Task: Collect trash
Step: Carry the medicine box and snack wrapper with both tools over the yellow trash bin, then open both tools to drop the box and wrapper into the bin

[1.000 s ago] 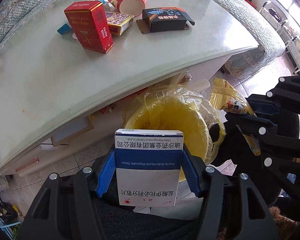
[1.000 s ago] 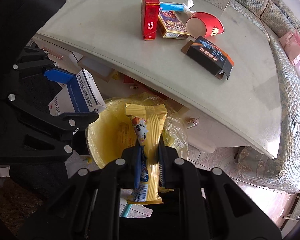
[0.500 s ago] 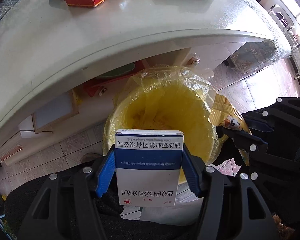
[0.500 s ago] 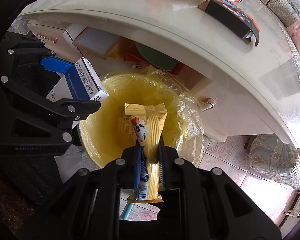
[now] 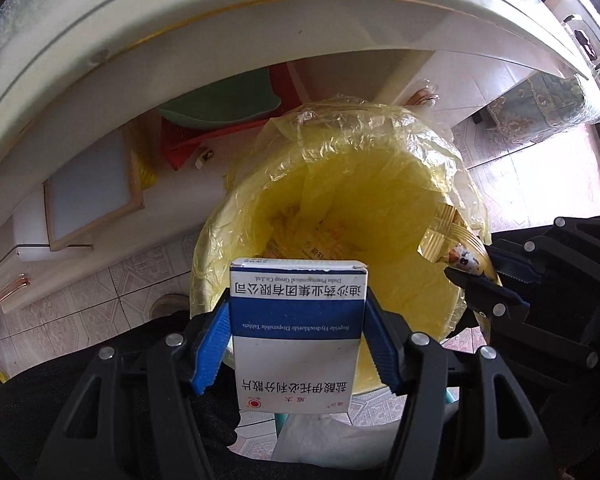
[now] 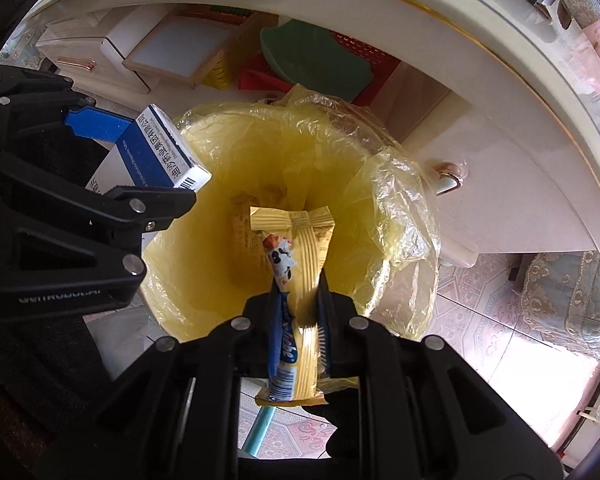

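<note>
Left gripper (image 5: 298, 336) clamped on a blue-and-white medicine box (image 5: 296, 340), blue pads pressing both sides, box upright over the near rim of the bin. Right gripper (image 6: 300, 320) pinched tight on a yellow snack wrapper (image 6: 300, 264), wrapper sticking up from the jaws over the bin mouth; in the left wrist view it sits at 3 o'clock of the bin. Both grippers point down.

Just beyond: round trash bin (image 5: 456, 308) with a yellow plastic liner (image 6: 400, 200), some yellowish wrappers already at the bottom. Bin stands on a patterned tile floor (image 5: 112, 300).

Behind the bin, 12 o'clock: underside shelf of a white table (image 5: 260, 12) holding a green dish (image 6: 316, 60), a red basket (image 6: 360, 60) and a wood-framed panel (image 5: 92, 188). Table's curved edge arcs across the top. Far 2 o'clock: a patterned upholstered sofa (image 5: 548, 100), bright daylight on the floor.
</note>
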The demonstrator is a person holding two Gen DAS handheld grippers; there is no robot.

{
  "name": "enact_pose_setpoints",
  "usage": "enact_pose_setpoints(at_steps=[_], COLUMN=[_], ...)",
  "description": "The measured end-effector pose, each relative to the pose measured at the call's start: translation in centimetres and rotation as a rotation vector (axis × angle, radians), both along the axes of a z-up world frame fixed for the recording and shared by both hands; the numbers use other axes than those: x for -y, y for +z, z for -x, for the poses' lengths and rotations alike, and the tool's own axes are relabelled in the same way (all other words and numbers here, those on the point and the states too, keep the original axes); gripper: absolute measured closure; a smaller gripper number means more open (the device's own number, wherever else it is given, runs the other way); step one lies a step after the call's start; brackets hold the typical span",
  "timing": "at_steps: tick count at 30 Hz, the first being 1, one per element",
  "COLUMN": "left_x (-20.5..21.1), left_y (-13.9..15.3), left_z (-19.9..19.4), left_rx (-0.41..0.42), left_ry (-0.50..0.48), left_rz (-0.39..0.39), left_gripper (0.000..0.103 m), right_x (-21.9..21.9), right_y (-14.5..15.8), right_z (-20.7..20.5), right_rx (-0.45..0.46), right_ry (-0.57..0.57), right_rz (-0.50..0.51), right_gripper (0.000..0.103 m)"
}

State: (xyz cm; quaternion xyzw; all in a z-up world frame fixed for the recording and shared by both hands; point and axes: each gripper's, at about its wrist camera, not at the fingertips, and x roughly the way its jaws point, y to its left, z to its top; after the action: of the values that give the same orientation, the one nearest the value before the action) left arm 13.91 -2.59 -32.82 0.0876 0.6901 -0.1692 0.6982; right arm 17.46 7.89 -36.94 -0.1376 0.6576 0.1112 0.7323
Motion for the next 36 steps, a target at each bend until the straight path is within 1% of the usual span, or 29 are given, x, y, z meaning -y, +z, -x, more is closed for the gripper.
enact_pose_setpoints(at_steps=[7, 11, 17, 25, 33, 34, 35, 36], left_x=[-0.2, -0.1, -0.1, 0.0, 0.5, 0.5, 0.5, 0.5], left_y=[-2.5, -4.2, -6.0, -7.3, -8.4, -8.5, -8.5, -8.5], left_z=[-0.5, -0.6, -1.0, -1.0, -1.3, -1.3, -1.3, -1.3], left_rx=[-0.054, -0.09, -0.12, -0.135, -0.151, -0.154, -0.155, -0.157], left_ry=[0.036, 0.043, 0.061, 0.054, 0.042, 0.042, 0.041, 0.042], left_rz=[0.028, 0.03, 0.021, 0.001, -0.003, -0.004, -0.007, -0.008], left_gripper=[0.043, 0.043, 0.043, 0.043, 0.043, 0.043, 0.042, 0.04], right_x=[0.9, 1.0, 0.8, 0.4, 0.8, 0.8, 0.7, 0.7], right_y=[-2.6, -4.1, -5.8, -6.7, -7.0, -7.0, -7.1, -7.1], right_z=[-1.1, -1.5, -1.6, -1.8, -1.9, -1.9, -1.8, -1.8], right_rx=[-0.041, -0.067, -0.099, -0.117, -0.113, -0.111, -0.112, -0.113], right_ry=[-0.029, -0.039, -0.038, -0.038, -0.058, -0.057, -0.056, -0.056], right_rz=[-0.016, -0.015, -0.026, -0.028, -0.024, -0.021, -0.021, -0.023], right_gripper=[0.087, 0.087, 0.087, 0.087, 0.087, 0.087, 0.084, 0.077])
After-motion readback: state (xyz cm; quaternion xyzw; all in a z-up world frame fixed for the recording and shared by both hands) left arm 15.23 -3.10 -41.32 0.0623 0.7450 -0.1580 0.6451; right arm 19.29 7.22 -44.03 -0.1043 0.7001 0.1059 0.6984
